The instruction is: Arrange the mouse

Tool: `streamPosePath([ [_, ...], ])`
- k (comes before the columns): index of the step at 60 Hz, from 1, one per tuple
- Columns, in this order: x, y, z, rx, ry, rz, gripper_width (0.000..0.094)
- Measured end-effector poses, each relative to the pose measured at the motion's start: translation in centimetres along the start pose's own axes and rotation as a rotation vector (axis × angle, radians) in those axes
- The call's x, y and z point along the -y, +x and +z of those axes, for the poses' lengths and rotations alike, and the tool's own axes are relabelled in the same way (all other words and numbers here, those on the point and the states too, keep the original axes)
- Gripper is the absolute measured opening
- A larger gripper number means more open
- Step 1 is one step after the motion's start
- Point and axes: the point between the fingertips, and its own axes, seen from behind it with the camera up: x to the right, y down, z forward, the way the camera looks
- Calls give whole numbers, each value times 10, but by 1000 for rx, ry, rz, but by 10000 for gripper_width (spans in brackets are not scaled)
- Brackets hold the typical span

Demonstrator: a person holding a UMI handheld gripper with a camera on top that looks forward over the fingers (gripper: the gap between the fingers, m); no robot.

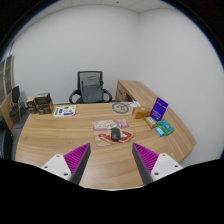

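A small dark mouse (115, 133) sits on a pink and red mouse mat (112, 130) on the wooden desk (60, 135), well beyond my fingers. My gripper (112, 160) is open and empty, held above the desk's near part. Its two fingers with magenta pads (76, 157) stand wide apart, with bare wood between them. The mouse lies ahead of the gap, roughly centred between the fingers.
A black office chair (91, 88) stands behind the desk. A purple box (159, 108), a green item (164, 129) and a round tin (121, 107) lie to the right. Dark items (40, 102) and papers (65, 111) sit at the far left.
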Motion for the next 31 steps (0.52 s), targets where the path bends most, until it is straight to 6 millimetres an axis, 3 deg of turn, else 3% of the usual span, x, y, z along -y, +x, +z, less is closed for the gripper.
streamPosePath([
  [6,-20,-6,-30,1,-8,-12,865],
  [13,-32,-11,-51,4,-1,-23,865],
  [31,-43,-25,-63,15,-2,-37,865],
])
